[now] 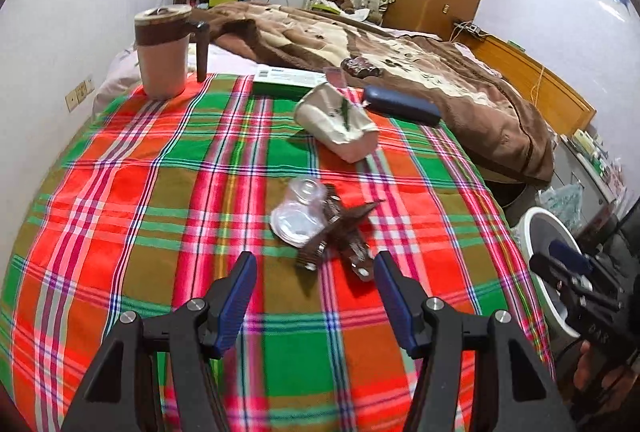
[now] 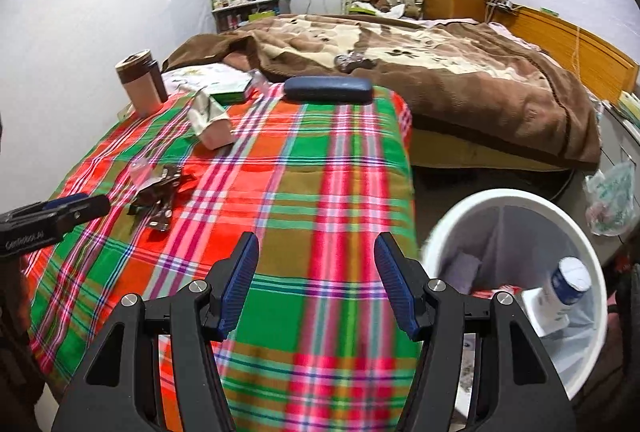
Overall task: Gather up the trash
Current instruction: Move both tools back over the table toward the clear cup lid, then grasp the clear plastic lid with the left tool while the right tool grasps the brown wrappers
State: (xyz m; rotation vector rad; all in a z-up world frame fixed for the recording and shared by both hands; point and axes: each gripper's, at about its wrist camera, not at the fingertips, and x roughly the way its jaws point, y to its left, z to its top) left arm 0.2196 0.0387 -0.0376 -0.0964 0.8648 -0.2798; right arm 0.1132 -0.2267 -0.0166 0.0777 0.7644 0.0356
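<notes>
A clear plastic cup [image 1: 298, 218] lies on its side on the plaid tablecloth [image 1: 160, 191], touching brown crumpled wrappers [image 1: 344, 232]. My left gripper [image 1: 314, 264] is open and empty just in front of them. Farther back lies a crushed paper cup [image 1: 336, 119]. The same cup [image 2: 210, 121] and wrappers [image 2: 160, 191] show in the right wrist view. My right gripper [image 2: 316, 246] is open and empty over the table's right side, next to a white trash bin [image 2: 516, 203] that holds a white bottle [image 2: 558, 296].
A brown lidded mug [image 1: 162, 51], a green-white box [image 1: 288, 79] and a dark blue glasses case [image 1: 400, 105] stand at the table's far edge. A bed with a brown blanket [image 1: 400, 51] lies behind. The bin [image 1: 544, 252] stands on the floor right of the table.
</notes>
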